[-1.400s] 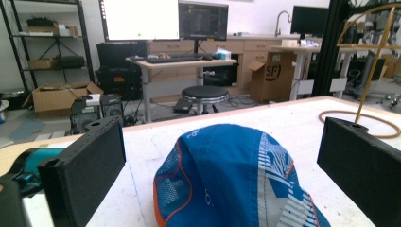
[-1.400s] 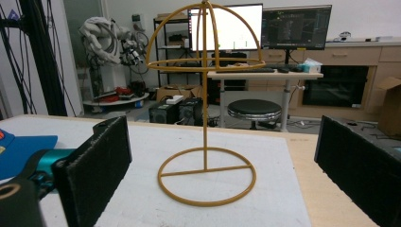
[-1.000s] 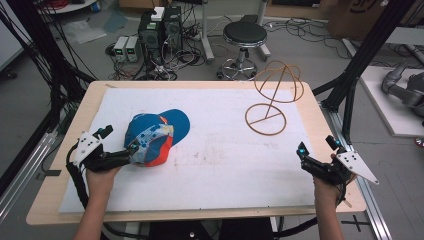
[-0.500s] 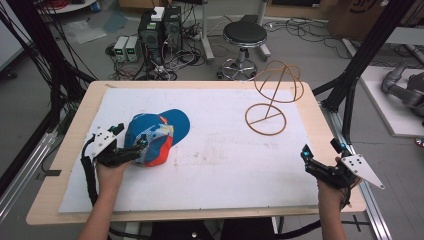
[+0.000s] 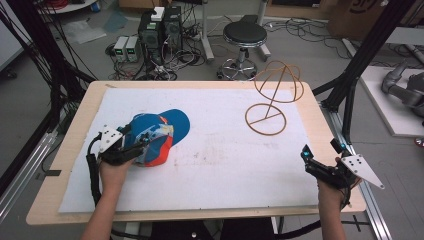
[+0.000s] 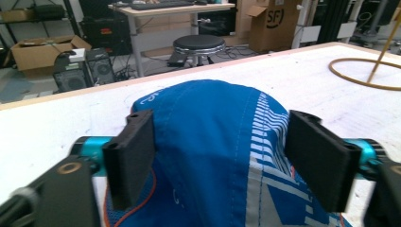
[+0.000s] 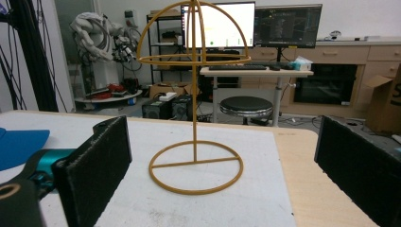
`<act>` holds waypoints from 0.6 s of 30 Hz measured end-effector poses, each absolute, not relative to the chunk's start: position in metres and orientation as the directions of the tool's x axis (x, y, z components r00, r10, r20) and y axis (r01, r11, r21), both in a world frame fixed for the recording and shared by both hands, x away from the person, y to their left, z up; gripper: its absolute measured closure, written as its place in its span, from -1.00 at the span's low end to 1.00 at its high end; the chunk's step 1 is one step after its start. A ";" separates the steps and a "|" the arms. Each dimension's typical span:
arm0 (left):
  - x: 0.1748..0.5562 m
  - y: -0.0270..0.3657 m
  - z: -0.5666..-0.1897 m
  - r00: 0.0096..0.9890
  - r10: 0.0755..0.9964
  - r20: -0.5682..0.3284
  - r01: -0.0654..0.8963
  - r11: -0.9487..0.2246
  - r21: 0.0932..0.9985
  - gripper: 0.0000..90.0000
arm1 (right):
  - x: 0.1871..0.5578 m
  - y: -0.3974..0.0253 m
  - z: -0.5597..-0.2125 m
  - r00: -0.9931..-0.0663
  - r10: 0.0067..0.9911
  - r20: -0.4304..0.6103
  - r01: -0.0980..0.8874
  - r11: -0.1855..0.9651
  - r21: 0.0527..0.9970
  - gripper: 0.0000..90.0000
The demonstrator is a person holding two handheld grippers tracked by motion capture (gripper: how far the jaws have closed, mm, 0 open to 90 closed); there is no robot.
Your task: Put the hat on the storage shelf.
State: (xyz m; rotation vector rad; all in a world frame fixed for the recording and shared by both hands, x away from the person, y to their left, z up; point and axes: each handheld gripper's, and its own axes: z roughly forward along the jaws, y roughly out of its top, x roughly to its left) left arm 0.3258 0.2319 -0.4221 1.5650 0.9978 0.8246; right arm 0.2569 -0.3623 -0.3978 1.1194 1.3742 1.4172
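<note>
Writing: "SF" on a carton (image 6: 266, 21) behind the table
Cap (image 5: 157, 136): table's left, my left tongs (image 6: 222, 158) spread astride its crown
Right tongs (image 7: 222, 165): apart, empty, facing wire stand (image 7: 195, 101)

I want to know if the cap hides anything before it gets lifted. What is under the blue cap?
The blue cap lies on the white mat, crown up, between the open jaws of the left hand-held gripper. Only mat shows around its edge; the space beneath the crown is covered.
</note>
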 end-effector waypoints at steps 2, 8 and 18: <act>0.326 0.232 -0.422 0.410 0.912 0.008 0.189 -0.093 0.978 -0.31 | 0.257 -0.363 -0.398 -0.246 0.969 0.034 0.008 -0.033 0.999 -0.90; 0.328 0.232 -0.425 0.419 0.908 -0.023 0.228 -0.080 0.970 0.01 | 0.258 -0.361 -0.398 -0.249 0.968 0.023 0.013 -0.021 1.000 -0.90; 0.325 0.233 -0.422 0.411 0.911 -0.035 0.223 -0.064 0.973 0.26 | 0.258 -0.362 -0.398 -0.247 0.969 0.026 0.016 -0.023 1.000 -0.90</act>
